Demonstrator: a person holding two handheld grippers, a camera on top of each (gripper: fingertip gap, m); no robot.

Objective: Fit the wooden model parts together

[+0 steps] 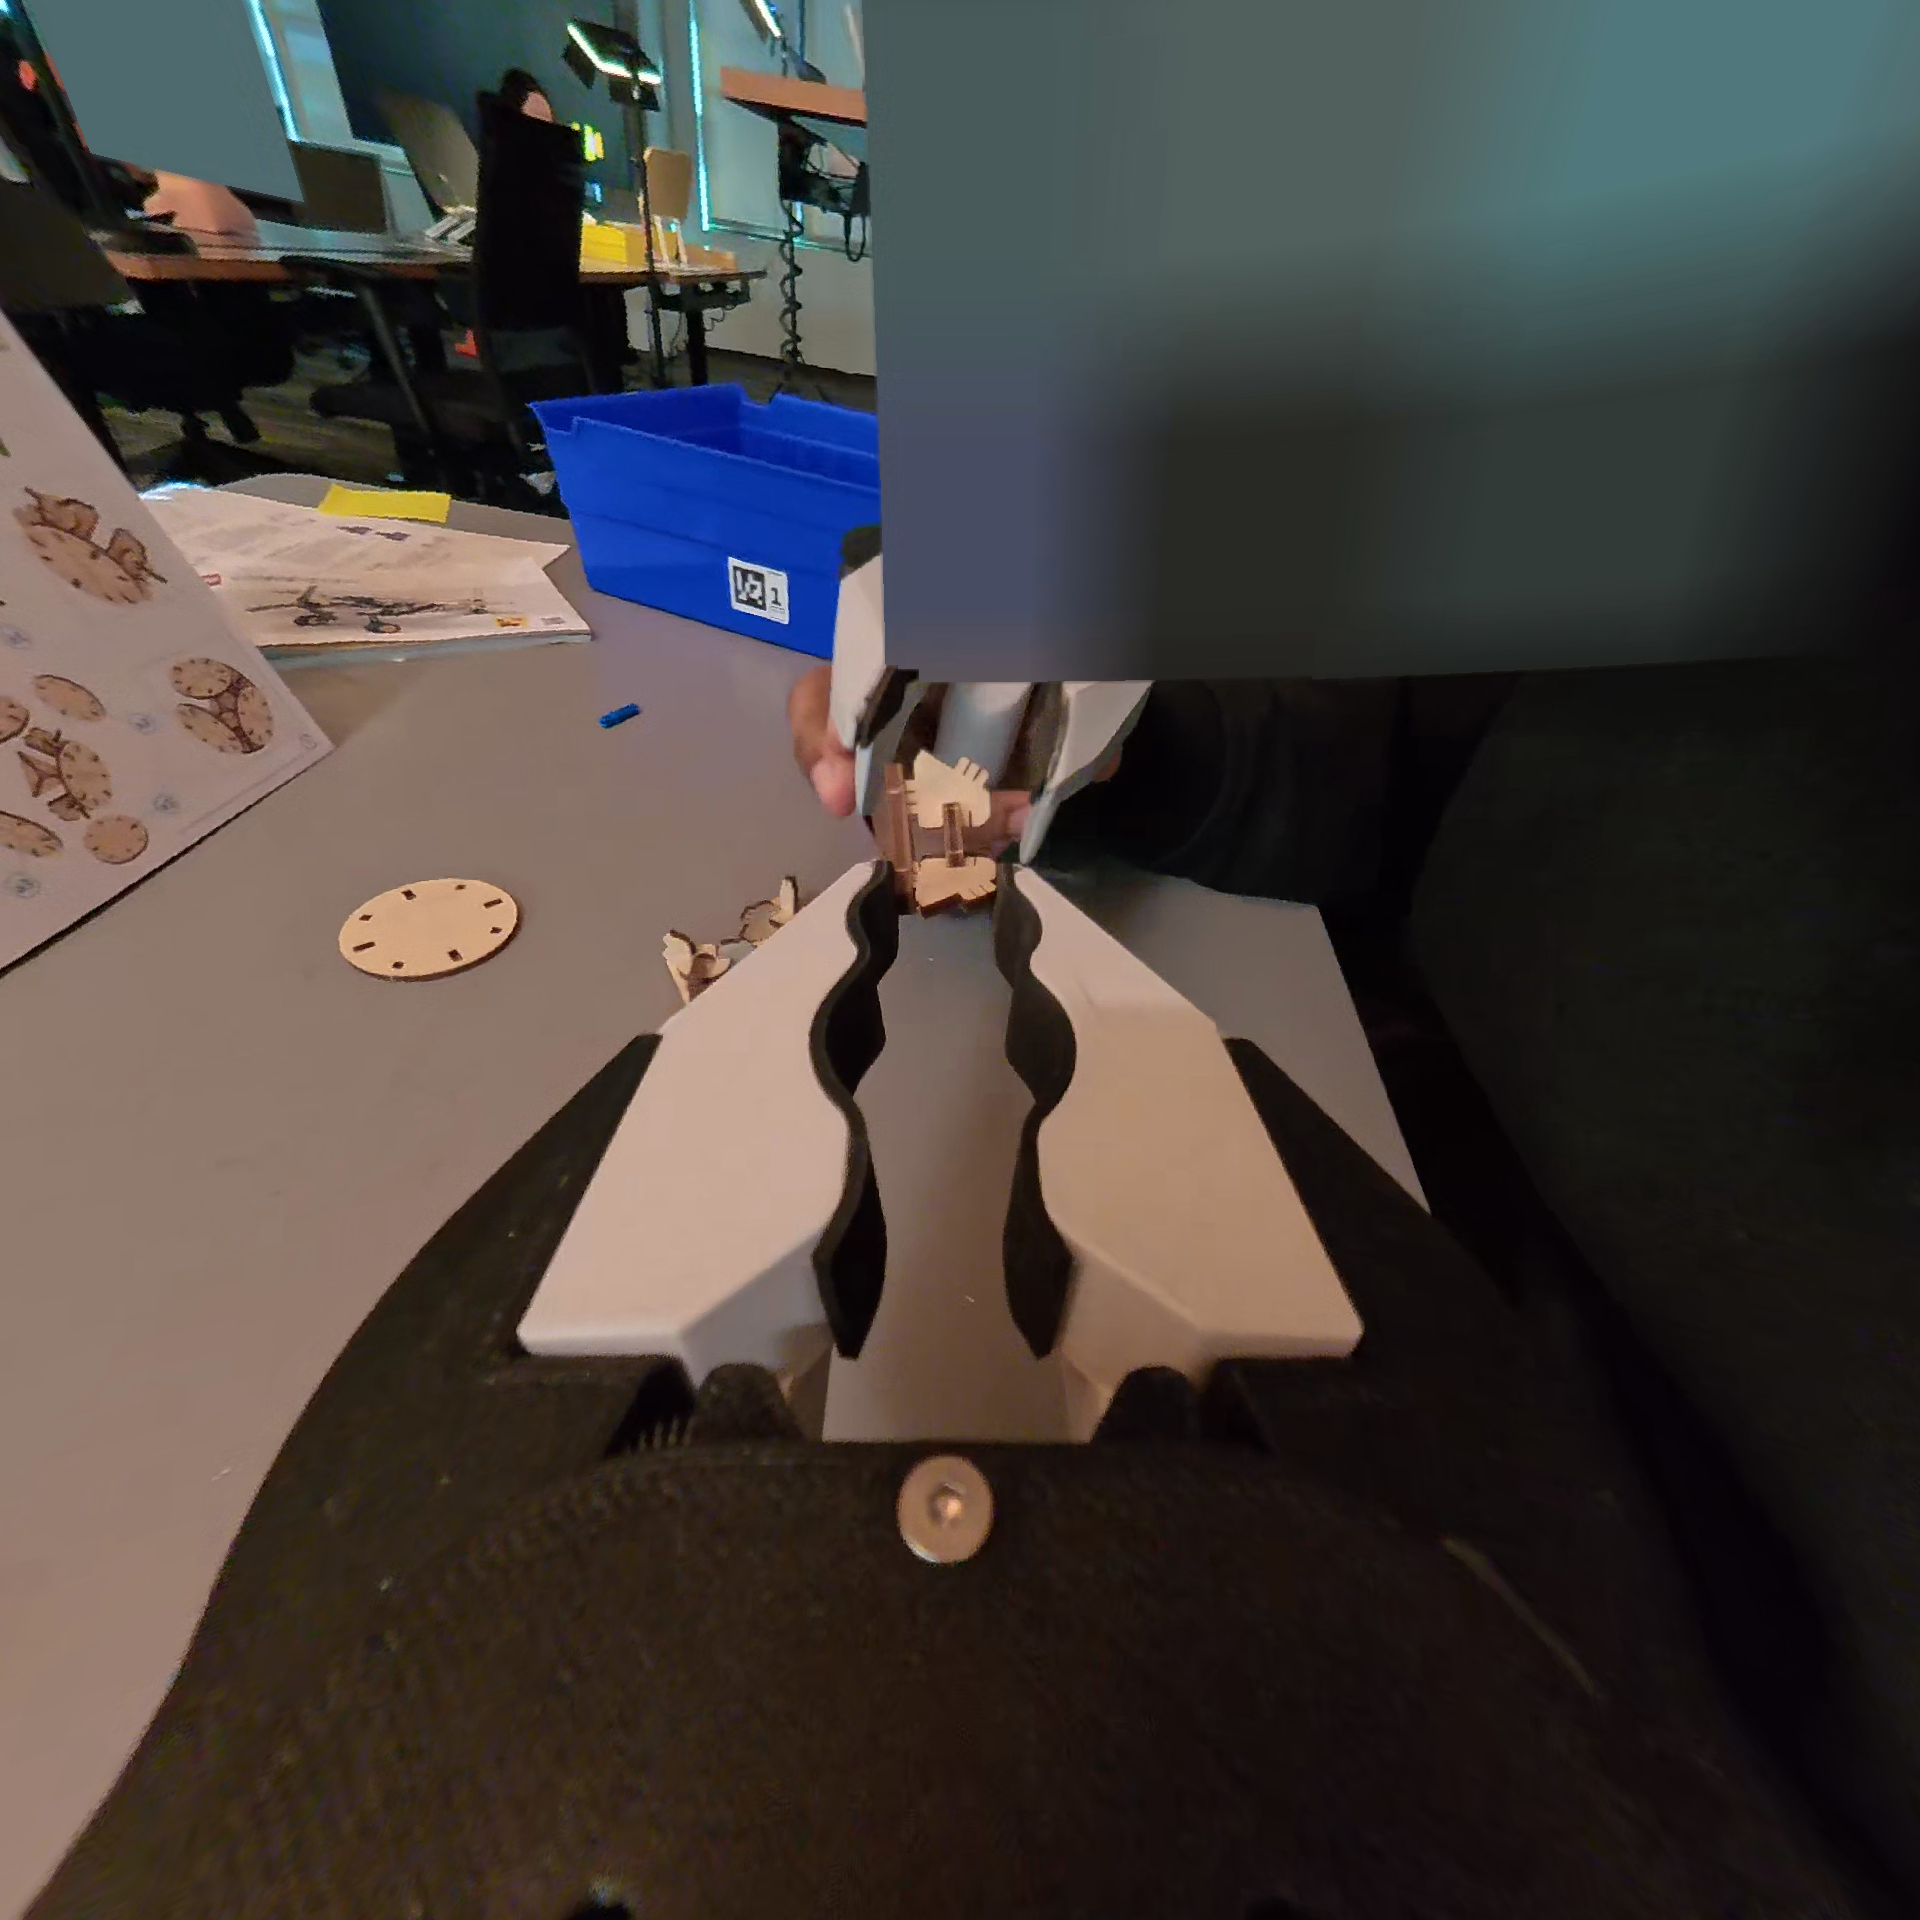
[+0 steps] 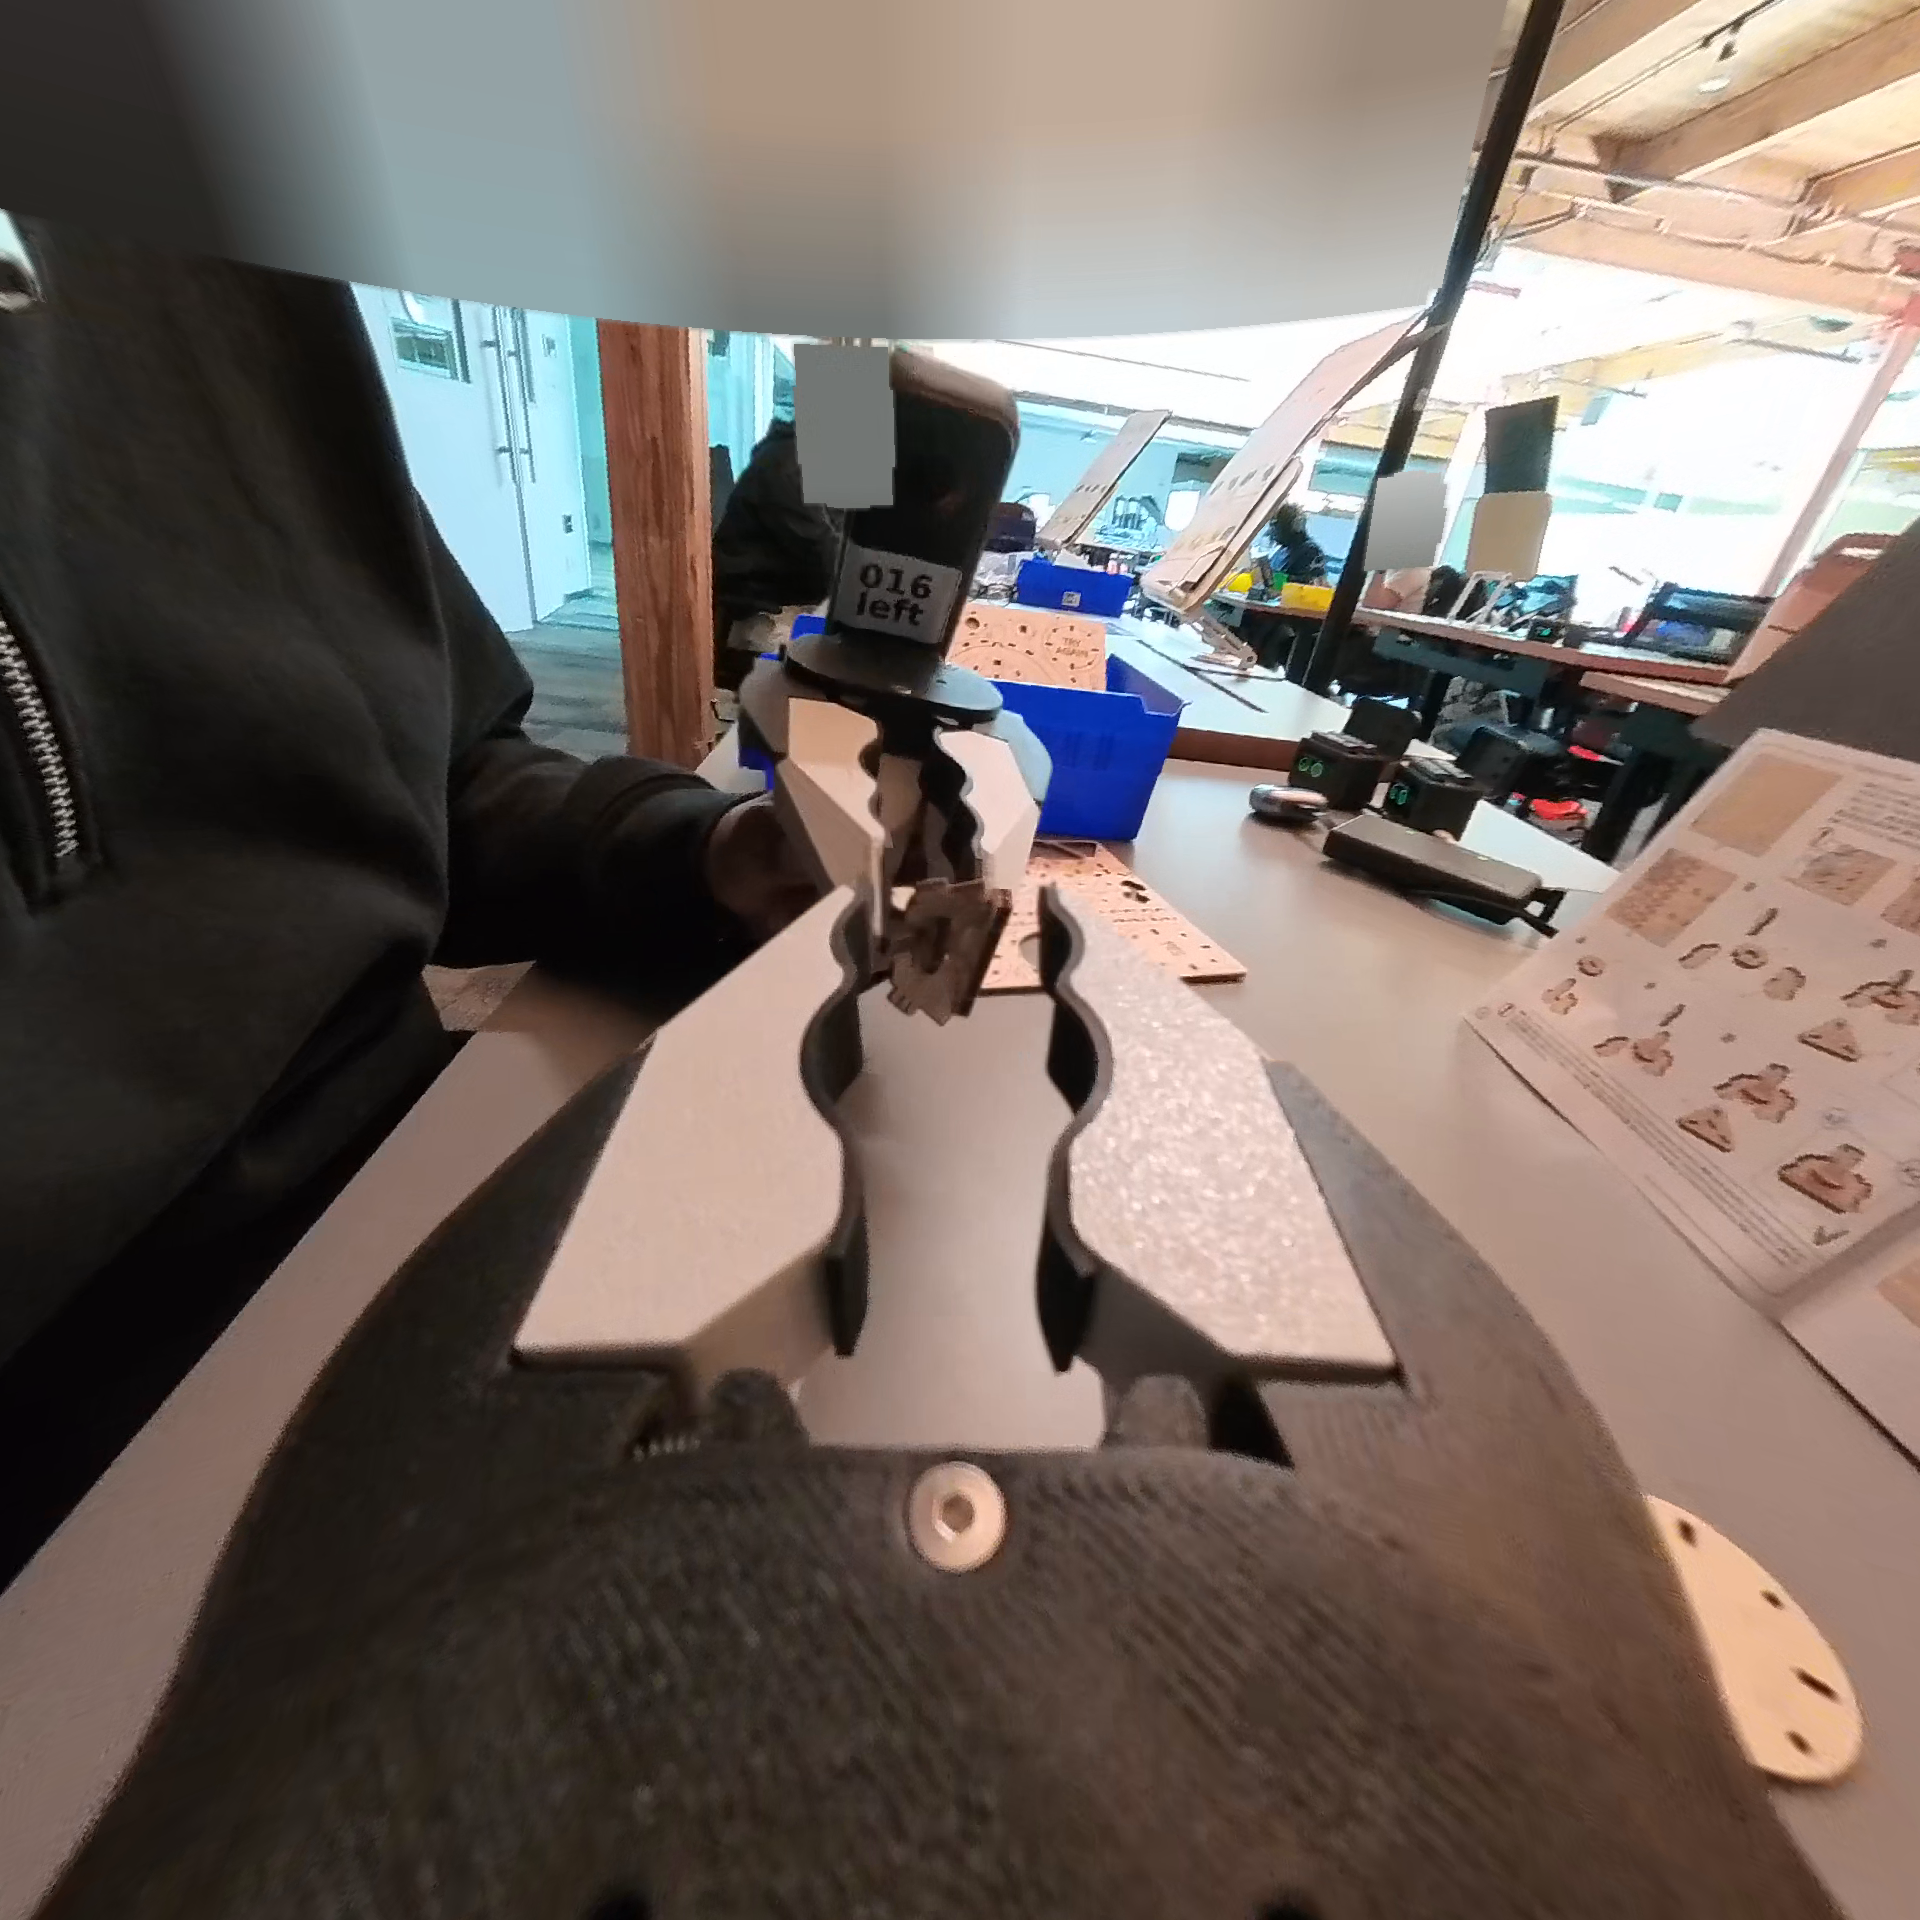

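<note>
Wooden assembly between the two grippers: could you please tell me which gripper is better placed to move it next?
Left, probably. The fingers of the left gripper are closed on the wooden assembly, while those of the right gripper stand apart around it, with a clear gap on one side.

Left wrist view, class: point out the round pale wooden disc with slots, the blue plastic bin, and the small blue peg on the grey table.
Round pale wooden disc [image 1: 428,928], left wrist view, its centre.
Blue plastic bin [image 1: 665,540], left wrist view, front wall.
Small blue peg [image 1: 619,715], left wrist view, its middle.
</note>
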